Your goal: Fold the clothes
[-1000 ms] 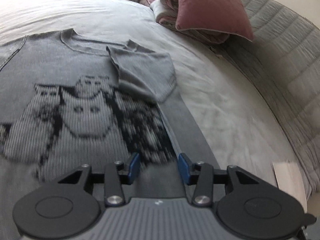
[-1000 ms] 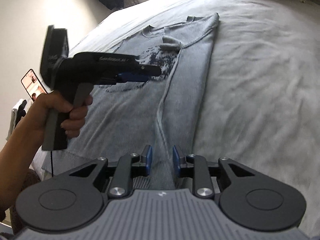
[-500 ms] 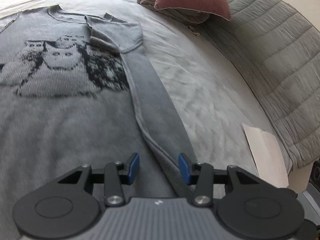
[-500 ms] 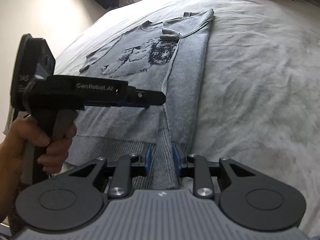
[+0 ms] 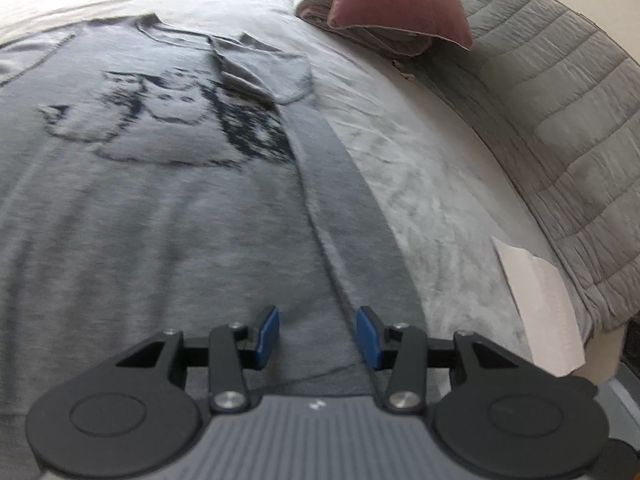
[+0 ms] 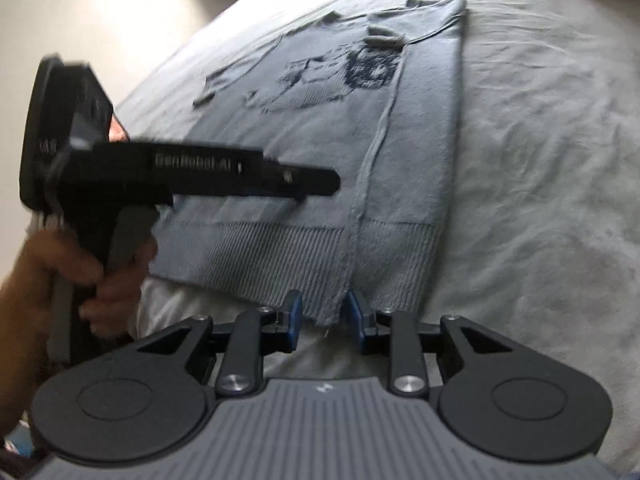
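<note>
Pale bedding covers the bed (image 6: 540,160) under a grey sweater (image 6: 320,152) lying flat, one side strip already folded inward. From the right hand-held gripper (image 6: 322,316), jaws parted and holding nothing, the ribbed hem (image 6: 384,264) sits right at its tips, the sweater's long axis running straight away toward the collar. The left hand-held gripper (image 5: 316,338), also open and empty, hovers low over the body, beside the folded edge (image 5: 340,216). Judging by position, the right one is nearer the hem.
</note>
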The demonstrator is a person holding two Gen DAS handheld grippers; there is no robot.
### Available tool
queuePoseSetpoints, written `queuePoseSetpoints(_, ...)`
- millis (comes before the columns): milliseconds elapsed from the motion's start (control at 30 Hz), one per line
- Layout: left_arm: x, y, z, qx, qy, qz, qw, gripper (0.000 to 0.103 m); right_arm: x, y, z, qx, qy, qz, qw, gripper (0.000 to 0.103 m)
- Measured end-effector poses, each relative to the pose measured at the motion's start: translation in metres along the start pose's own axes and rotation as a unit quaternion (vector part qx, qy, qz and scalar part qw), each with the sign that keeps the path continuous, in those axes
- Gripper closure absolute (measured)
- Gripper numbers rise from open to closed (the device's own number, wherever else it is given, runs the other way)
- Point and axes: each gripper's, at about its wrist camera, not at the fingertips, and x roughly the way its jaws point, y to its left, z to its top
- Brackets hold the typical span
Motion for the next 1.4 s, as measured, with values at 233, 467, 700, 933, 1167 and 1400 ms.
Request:
queuePoseSetpoints(233,-0.023,0.050,0.025,-0.025,-0.034,0.054,0.9977,0.058,0.006,0.016,0.029,-0.006,-0.017,0.017,1.000,0.069)
queuePoseSetpoints(467,-0.047,0.114,0.056,-0.071,-0.076,0.107,0.9888,0.055,0.044,0.038,0.077,-0.018,-0.019,0.022,0.999,0.069)
queuePoseSetpoints(700,-0.063,0.184,0.085,-0.140,-0.120,0.135,0.9735,0.055,0.092,0.046,0.133,-0.006,-0.018,0.037,0.999,0.069)
queuePoseSetpoints(933,-0.055,0.242,0.114,-0.223,-0.143,0.122,0.9565,0.055,0.138,0.049,0.175,0.011,-0.008,0.046,0.999,0.069)
queuePoseSetpoints(1167,-0.042,0.275,0.117,-0.311,-0.213,0.072,0.9234,0.065,0.172,0.053,0.203,0.020,0.001,0.057,0.998,0.069)
queuePoseSetpoints(1400,-0.029,0.276,0.126,-0.308,-0.270,0.105,0.9060,0.087,0.190,0.052,0.228,0.037,-0.006,0.063,0.997,0.069)
